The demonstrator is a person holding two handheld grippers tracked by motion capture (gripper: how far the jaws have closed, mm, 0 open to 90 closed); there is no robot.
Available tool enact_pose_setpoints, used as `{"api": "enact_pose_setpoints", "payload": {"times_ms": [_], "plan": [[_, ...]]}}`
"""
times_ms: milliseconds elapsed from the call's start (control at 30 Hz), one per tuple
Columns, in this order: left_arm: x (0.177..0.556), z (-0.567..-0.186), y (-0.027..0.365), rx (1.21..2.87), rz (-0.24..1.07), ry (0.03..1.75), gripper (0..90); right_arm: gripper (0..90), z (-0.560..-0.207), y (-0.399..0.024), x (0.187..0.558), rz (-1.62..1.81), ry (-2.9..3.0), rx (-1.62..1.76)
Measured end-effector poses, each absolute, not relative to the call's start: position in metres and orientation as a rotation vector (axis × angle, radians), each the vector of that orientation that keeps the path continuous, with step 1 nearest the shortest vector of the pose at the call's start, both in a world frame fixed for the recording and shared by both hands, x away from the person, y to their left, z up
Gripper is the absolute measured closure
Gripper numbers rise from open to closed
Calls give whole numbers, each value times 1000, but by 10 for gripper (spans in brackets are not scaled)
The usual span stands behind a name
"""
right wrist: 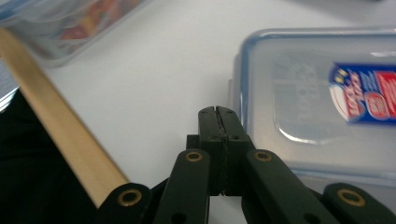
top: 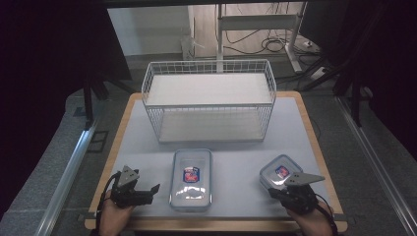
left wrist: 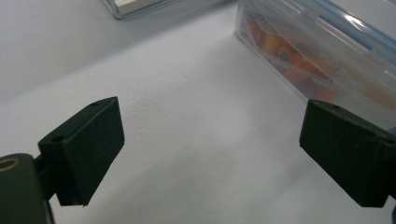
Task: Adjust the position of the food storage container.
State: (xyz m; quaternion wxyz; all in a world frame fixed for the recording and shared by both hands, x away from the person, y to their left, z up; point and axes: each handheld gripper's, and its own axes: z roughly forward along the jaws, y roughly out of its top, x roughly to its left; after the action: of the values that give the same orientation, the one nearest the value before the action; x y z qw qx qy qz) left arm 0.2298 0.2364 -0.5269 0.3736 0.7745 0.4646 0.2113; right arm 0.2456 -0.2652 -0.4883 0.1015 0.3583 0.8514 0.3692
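Hand-held gripper (right wrist: 218, 112) closed, empty, beside small container (right wrist: 322, 98)

Just ahead of the shut right gripper (right wrist: 218, 114), of matt black plastic with brass-coloured rivets, the small container (right wrist: 322, 93) is clear glossy plastic with a bluish rim and a shiny printed label. Beside the left gripper (left wrist: 210, 149), whose open jaws carry dull, finely grained black pads, the large container (top: 191, 179) is the same glossy clear plastic. Both rest on a matt white table (top: 236, 162) edged in smooth pale wood, with a white-coated wire basket (top: 208, 101) beyond.
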Motion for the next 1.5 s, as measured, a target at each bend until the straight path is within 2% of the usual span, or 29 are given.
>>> {"api": "enact_pose_setpoints", "payload": {"times_ms": [167,333,433,467,500,533,567,600,667,767,900,933,1333,1400,1500], "plan": [[230,-527,235,1991,515,1193,66,899,-488,-283,252,1065,2460,1141],[227,-524,233,2010,455,1152,50,899,-487,-275,249,1045,2464,1114],[222,-521,229,2045,447,1139,184,898,-486,-266,248,1070,2485,1071],[218,-521,224,2059,393,1097,267,898,-486,-263,248,1085,2488,1069],[218,-521,224,2059,393,1097,356,898,-486,-263,248,1085,2488,1069],[216,-521,221,2076,348,1071,356,898,-487,-262,247,1086,2492,1066],[214,-522,217,2094,322,1050,468,897,-487,-260,247,1093,2497,1059],[210,-522,211,2117,289,1025,625,897,-487,-257,245,1104,2507,1052],[208,-522,206,2115,230,995,735,897,-488,-254,244,1115,2513,1038],[206,-523,200,2115,192,973,832,896,-488,-249,242,1130,2526,1026],[204,-524,188,2145,180,965,874,896,-488,-245,239,1140,2531,1009],[205,-525,181,2143,143,940,873,896,-488,-243,237,1152,2536,1002],[218,-529,108,2125,46,829,871,892,-489,-232,230,1176,2572,964],[220,-526,109,2151,62,812,871,892,-490,-230,229,1181,2576,965],[232,-519,138,2115,119,903,879,892,-492,-226,228,1197,2587,960]]}}
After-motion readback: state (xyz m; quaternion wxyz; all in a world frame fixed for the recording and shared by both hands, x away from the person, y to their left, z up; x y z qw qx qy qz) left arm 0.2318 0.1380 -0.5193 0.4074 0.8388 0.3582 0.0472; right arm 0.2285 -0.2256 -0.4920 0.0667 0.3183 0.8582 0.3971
